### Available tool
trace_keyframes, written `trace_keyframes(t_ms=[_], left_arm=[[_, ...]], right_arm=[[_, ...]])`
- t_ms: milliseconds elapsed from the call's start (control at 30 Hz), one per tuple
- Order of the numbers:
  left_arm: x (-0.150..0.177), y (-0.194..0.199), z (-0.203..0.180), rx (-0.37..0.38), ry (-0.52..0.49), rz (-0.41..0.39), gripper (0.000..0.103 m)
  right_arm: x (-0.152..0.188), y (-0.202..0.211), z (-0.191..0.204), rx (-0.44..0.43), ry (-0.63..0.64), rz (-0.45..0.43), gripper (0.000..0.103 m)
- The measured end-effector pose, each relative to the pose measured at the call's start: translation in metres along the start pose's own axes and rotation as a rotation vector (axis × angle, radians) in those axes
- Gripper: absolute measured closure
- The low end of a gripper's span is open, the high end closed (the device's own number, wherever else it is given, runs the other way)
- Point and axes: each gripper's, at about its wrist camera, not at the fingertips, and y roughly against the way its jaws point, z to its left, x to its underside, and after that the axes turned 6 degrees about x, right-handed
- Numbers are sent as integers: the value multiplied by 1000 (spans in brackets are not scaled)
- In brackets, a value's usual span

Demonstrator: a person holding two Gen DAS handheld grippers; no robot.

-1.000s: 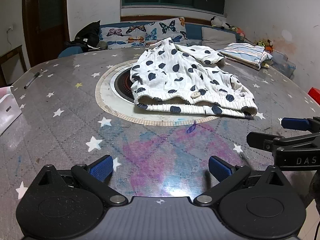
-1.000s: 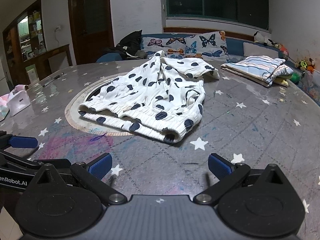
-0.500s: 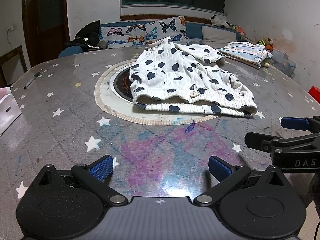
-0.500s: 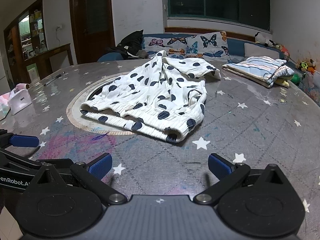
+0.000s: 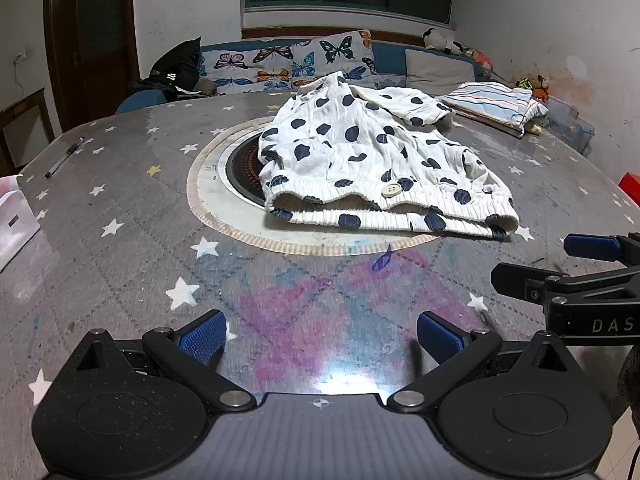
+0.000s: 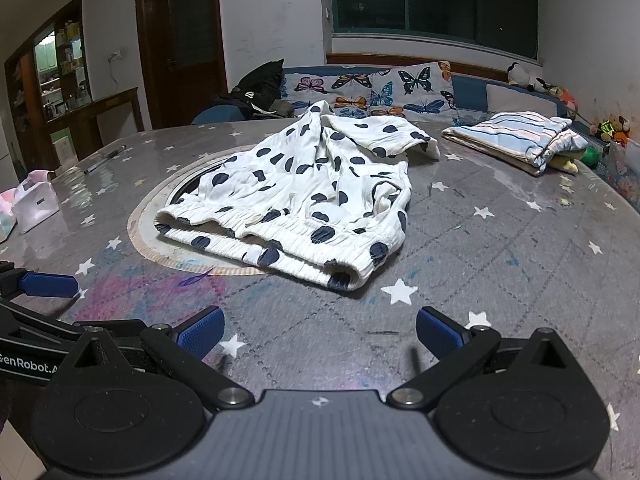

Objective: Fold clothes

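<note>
A white garment with dark blue spots lies crumpled on the round grey star-patterned table, partly over the central inset ring; its ribbed hem with a white button faces me. It also shows in the right wrist view. My left gripper is open and empty, low over the table short of the hem. My right gripper is open and empty, just short of the hem's right corner. The right gripper shows at the right edge of the left wrist view.
A folded striped cloth lies at the table's far right. A pen and a white-pink box sit at the left. A butterfly-print sofa with a black bag stands behind the table.
Both grippers have moved slightly forward toward the garment's hem; the garment appears a little nearer. Both stay open.
</note>
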Motion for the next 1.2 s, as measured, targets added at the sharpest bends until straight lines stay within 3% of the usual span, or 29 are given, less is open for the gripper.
trace_keyframes(t_ms=[1200], left_arm=[[-25,-28,1,9,-31,38,0]], right_arm=[[-15,-27,-9,10,-22,37,0]])
